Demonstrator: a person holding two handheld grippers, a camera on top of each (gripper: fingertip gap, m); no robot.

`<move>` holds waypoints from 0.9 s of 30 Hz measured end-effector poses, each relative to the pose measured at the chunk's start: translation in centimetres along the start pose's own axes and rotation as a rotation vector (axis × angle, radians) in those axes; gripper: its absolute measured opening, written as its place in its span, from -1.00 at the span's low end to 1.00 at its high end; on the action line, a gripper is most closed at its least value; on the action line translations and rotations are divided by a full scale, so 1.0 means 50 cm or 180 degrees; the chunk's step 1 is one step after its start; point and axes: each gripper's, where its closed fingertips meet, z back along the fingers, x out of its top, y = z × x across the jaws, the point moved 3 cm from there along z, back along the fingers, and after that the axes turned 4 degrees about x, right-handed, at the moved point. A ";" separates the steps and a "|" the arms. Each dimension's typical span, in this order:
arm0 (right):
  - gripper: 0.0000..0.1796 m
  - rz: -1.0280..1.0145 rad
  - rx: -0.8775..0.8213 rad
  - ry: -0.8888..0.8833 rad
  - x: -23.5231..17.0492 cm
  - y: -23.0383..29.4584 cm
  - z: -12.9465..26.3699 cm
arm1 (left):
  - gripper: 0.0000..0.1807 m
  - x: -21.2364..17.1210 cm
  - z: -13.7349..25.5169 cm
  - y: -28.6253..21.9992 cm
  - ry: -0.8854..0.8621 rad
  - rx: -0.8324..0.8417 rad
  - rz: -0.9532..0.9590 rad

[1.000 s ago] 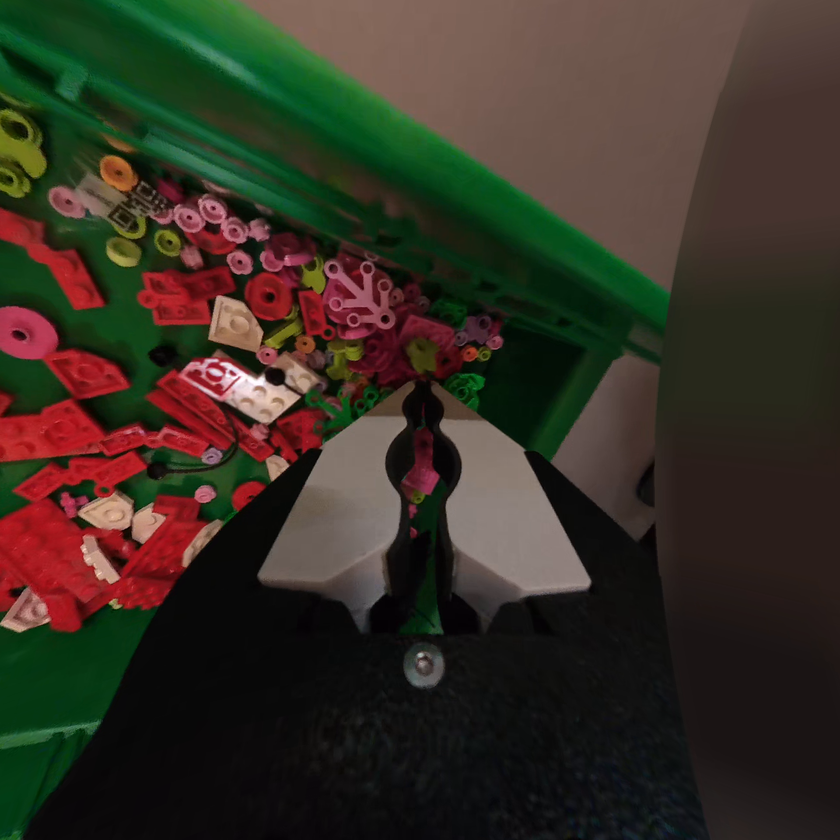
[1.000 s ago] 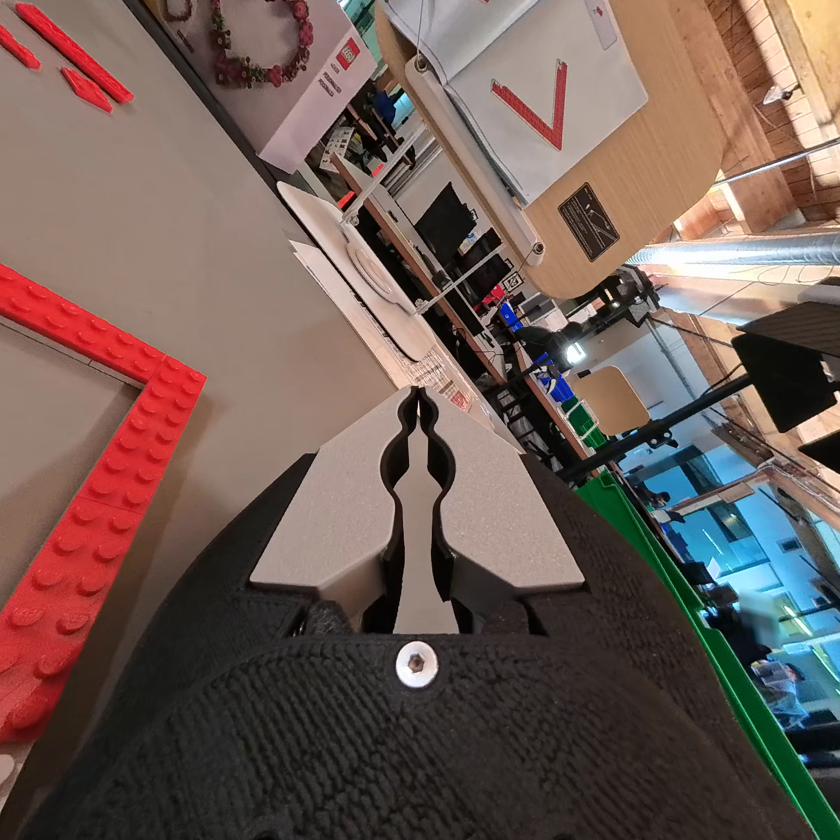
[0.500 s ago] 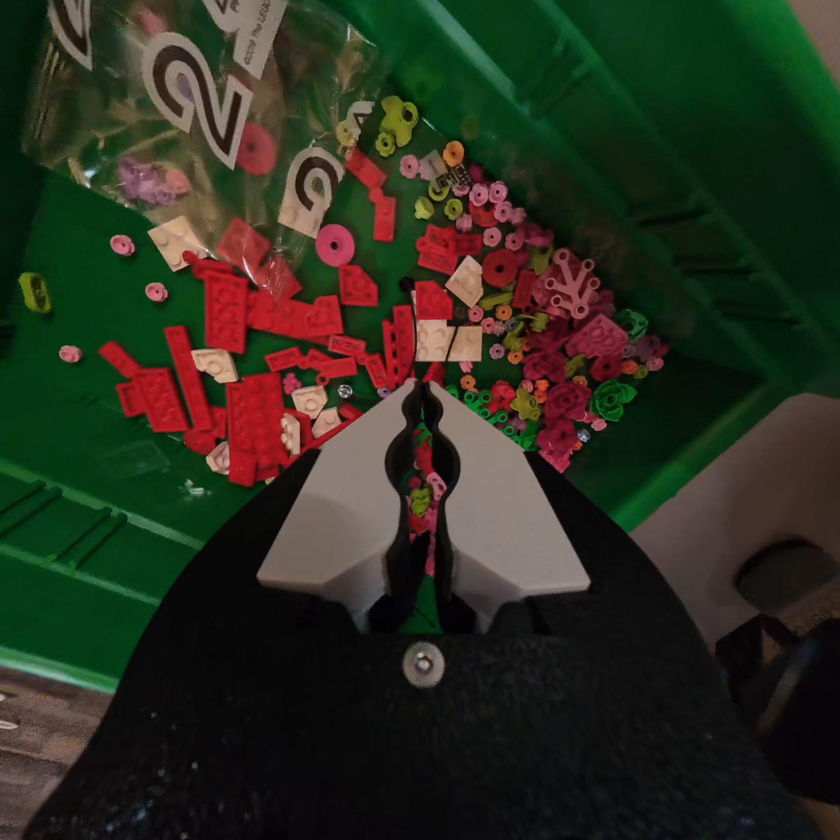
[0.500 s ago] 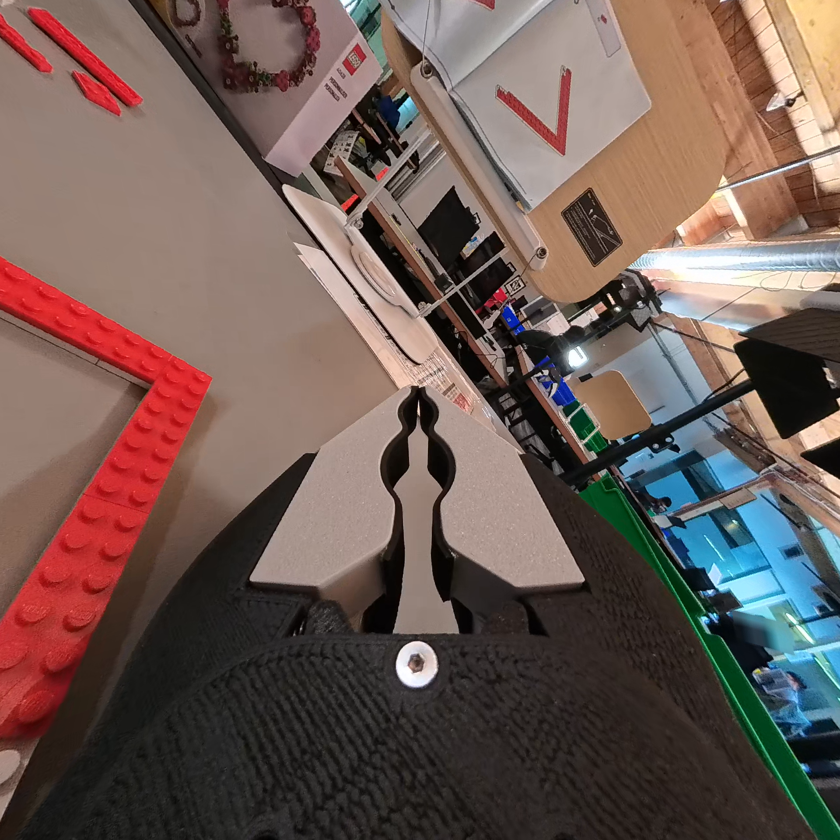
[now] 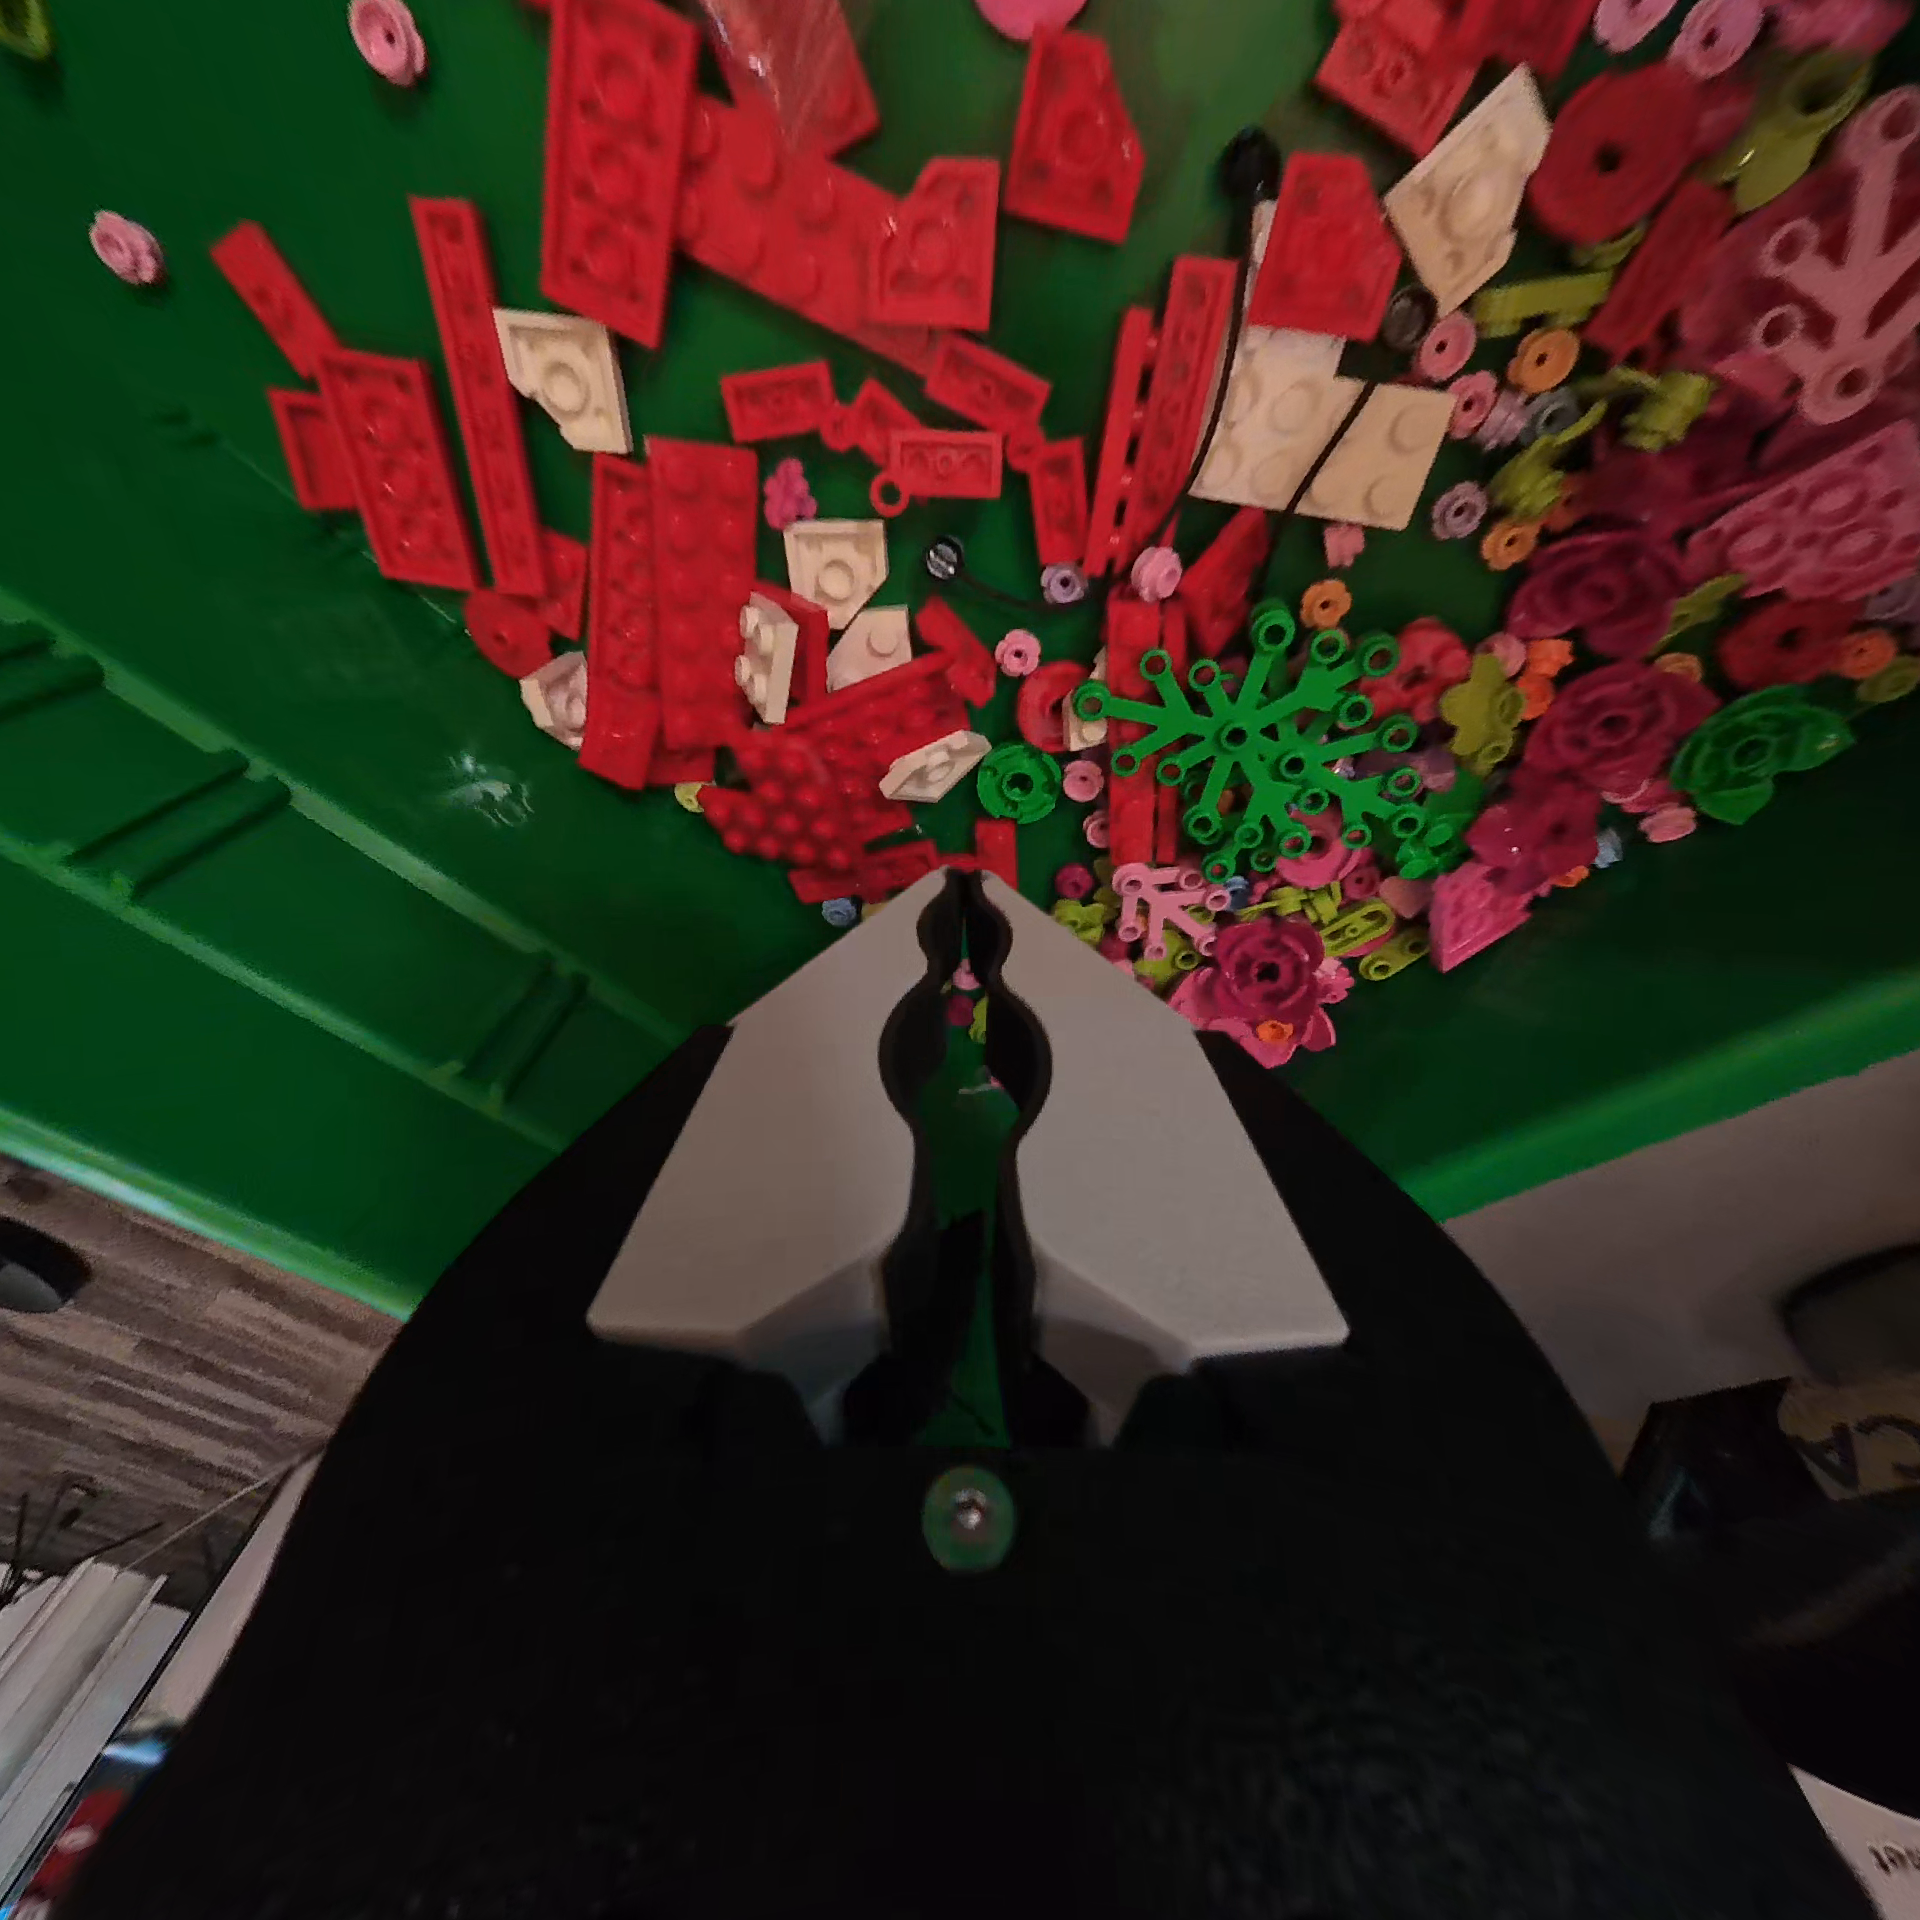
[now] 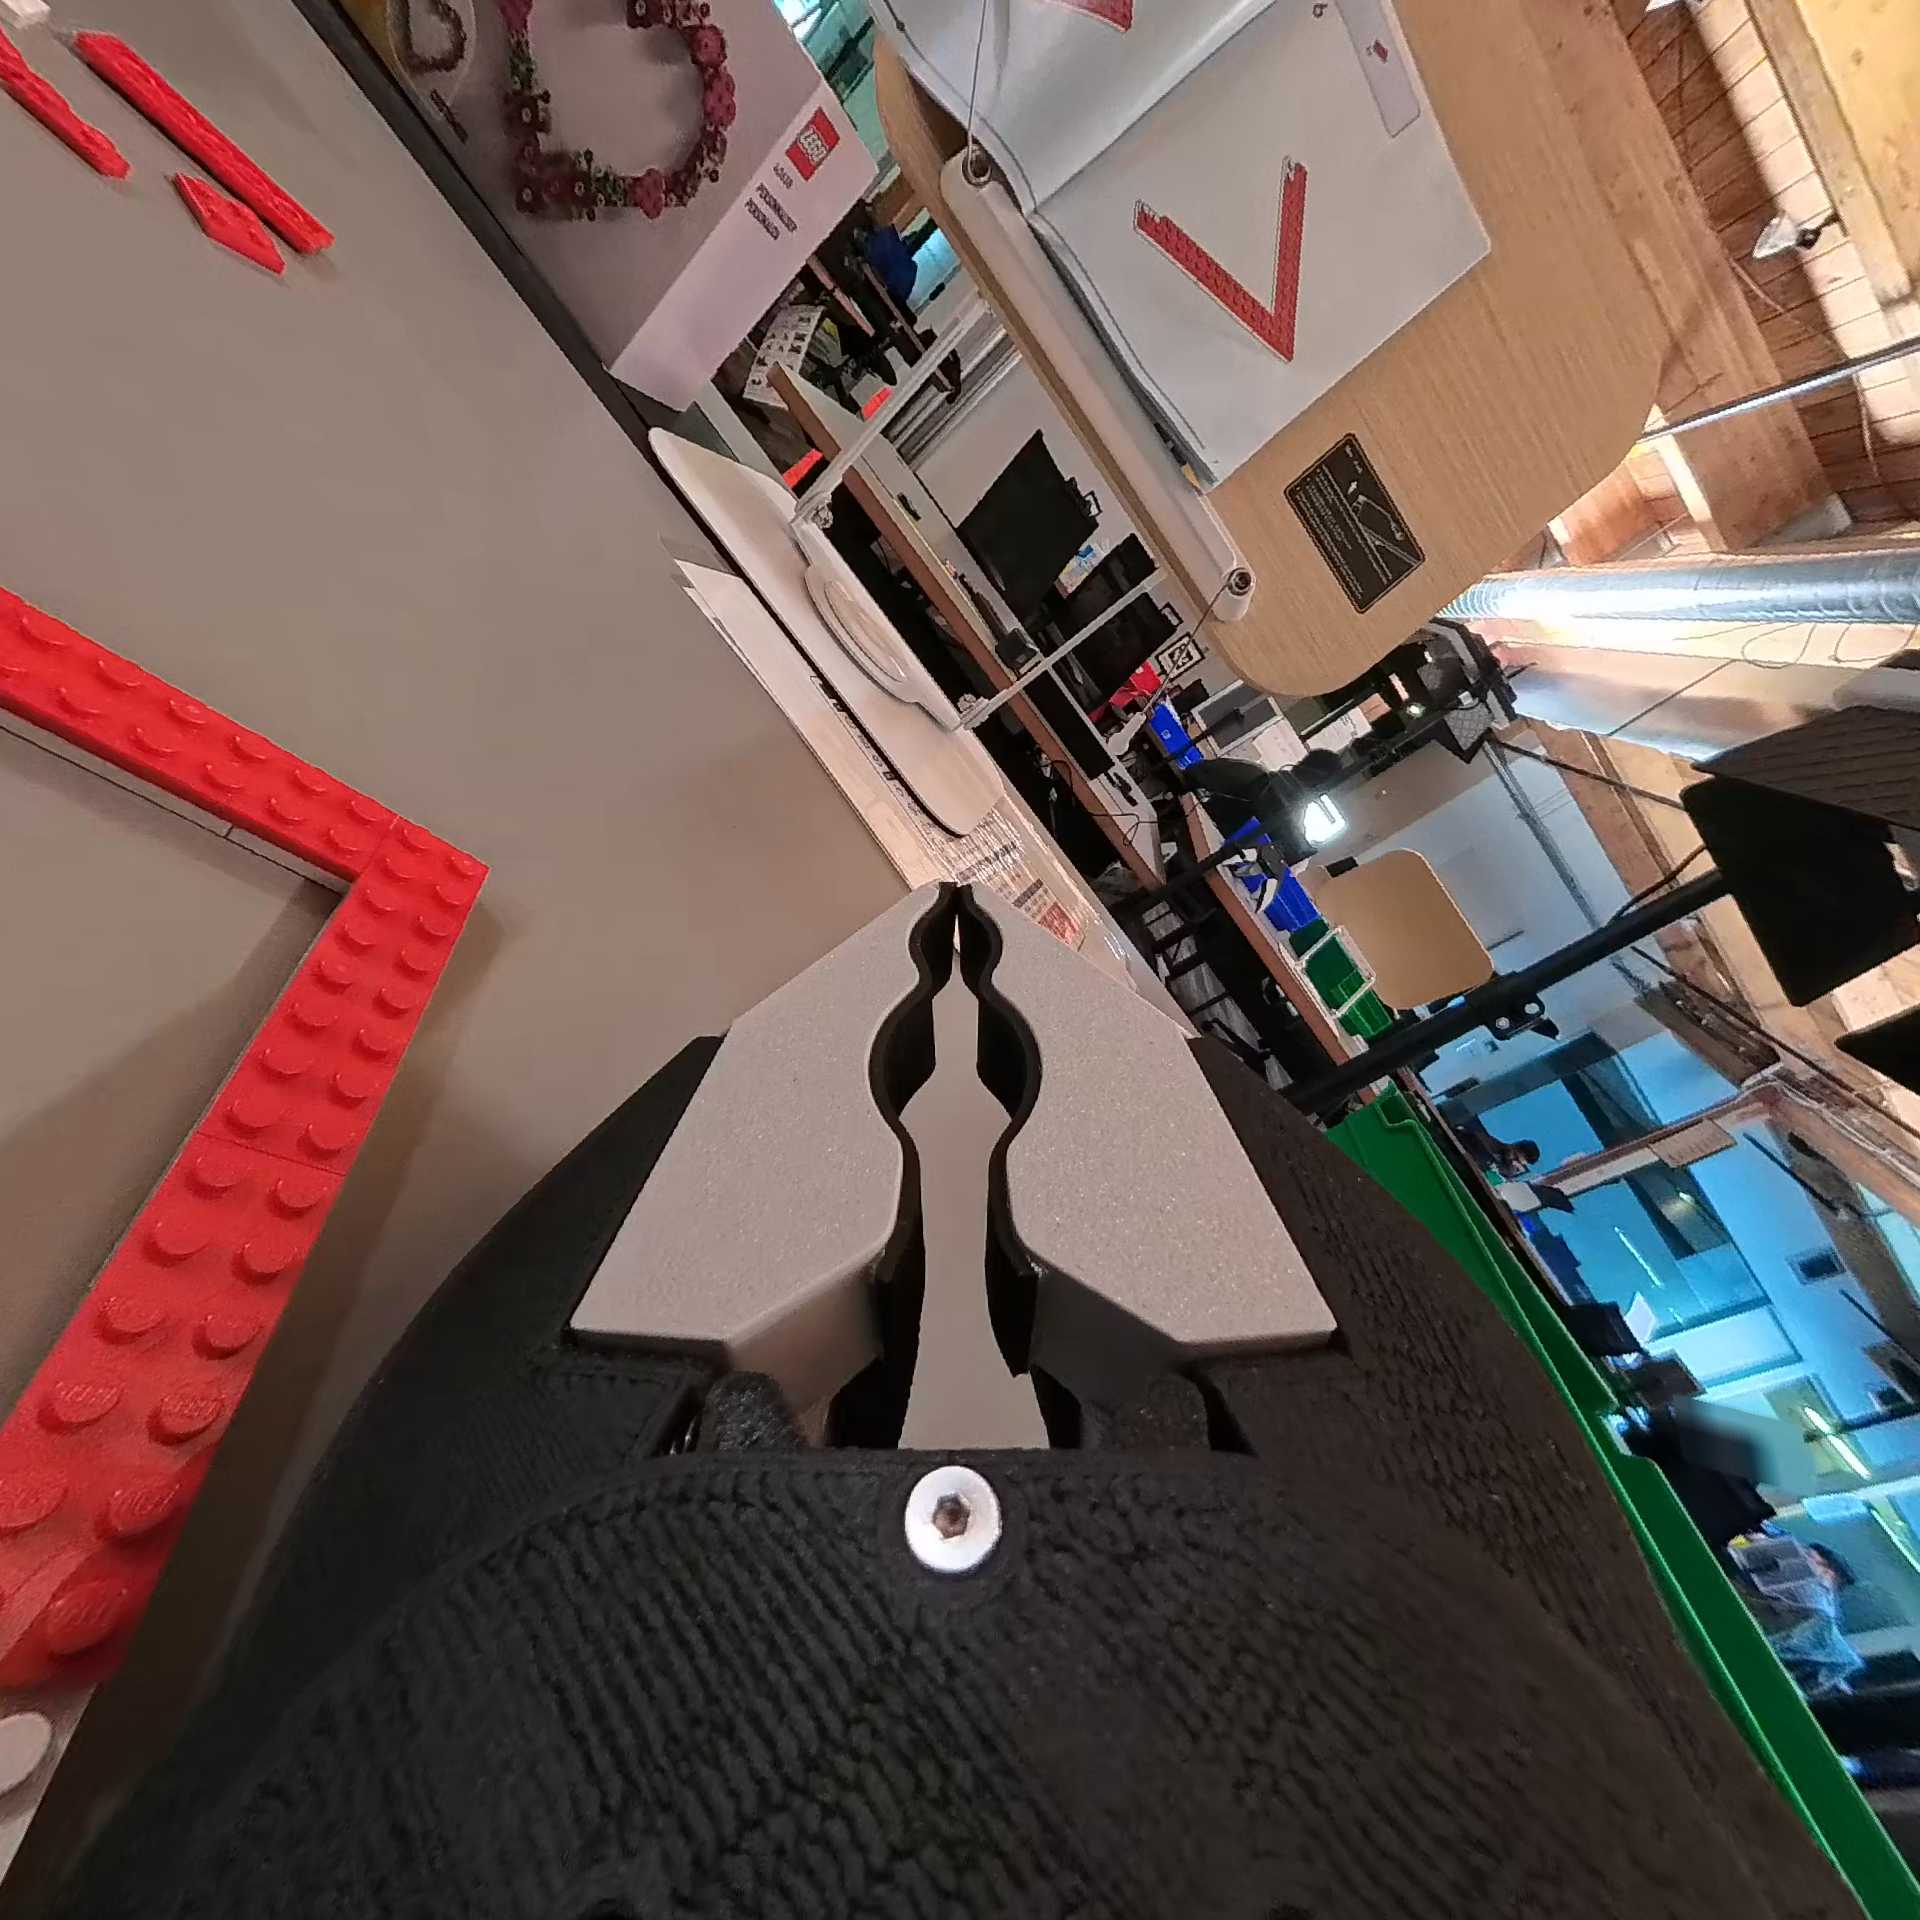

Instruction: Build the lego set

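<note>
My left gripper is shut and empty, its tips low over the near end of a pile of loose lego pieces in a green bin. Red plates and white pieces lie ahead. A green leafy piece and dark pink flower pieces lie just right of the tips. My right gripper is shut and empty above the grey table, to the right of a red plate frame lying flat there.
More red plates lie at the table's far left. The lego set box stands at the far edge. An open instruction booklet sits on a wooden stand. The green bin's rim shows at the right. To reach the green leafy piece in a straight line is about 5 cm for my left fingers, about 50 cm for my right.
My left gripper has moved lower and closer to the pieces in the bin, now over the red and green pieces. My right gripper has barely shifted beside the red frame.
</note>
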 end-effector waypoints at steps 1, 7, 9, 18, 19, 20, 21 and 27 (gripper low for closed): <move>-1.00 -0.0003 0.0000 -0.0002 0.000 0.000 0.000 | -1.00 -0.005 -0.003 0.001 0.0061 0.0013 -0.0007; -1.00 -0.0017 0.0002 -0.0014 0.001 0.000 0.001 | -0.80 -0.005 0.007 -0.028 0.0009 -0.0424 0.0288; -1.00 -0.0022 0.0003 -0.0020 0.001 -0.001 0.001 | -0.80 -0.014 0.004 -0.030 0.0136 -0.0443 0.0311; -1.00 -0.0100 -0.0004 -0.0104 0.006 -0.005 0.005 | -0.84 -0.037 -0.021 -0.032 0.0946 -0.0490 0.0212; -1.00 -0.0110 -0.0004 -0.0114 0.007 -0.005 0.005 | -0.86 -0.035 -0.023 -0.029 0.0975 -0.0490 0.0226; -1.00 -0.0119 -0.0002 -0.0124 0.007 -0.006 0.005 | -0.86 -0.034 -0.024 -0.026 0.1003 -0.0493 0.0234; -1.00 -0.0127 0.0000 -0.0132 0.008 -0.006 0.006 | -0.87 -0.034 -0.025 -0.025 0.1037 -0.0513 0.0236; -1.00 -0.0167 0.0006 -0.0171 0.010 -0.007 0.007 | -0.89 -0.039 -0.028 -0.024 0.1186 -0.0533 0.0218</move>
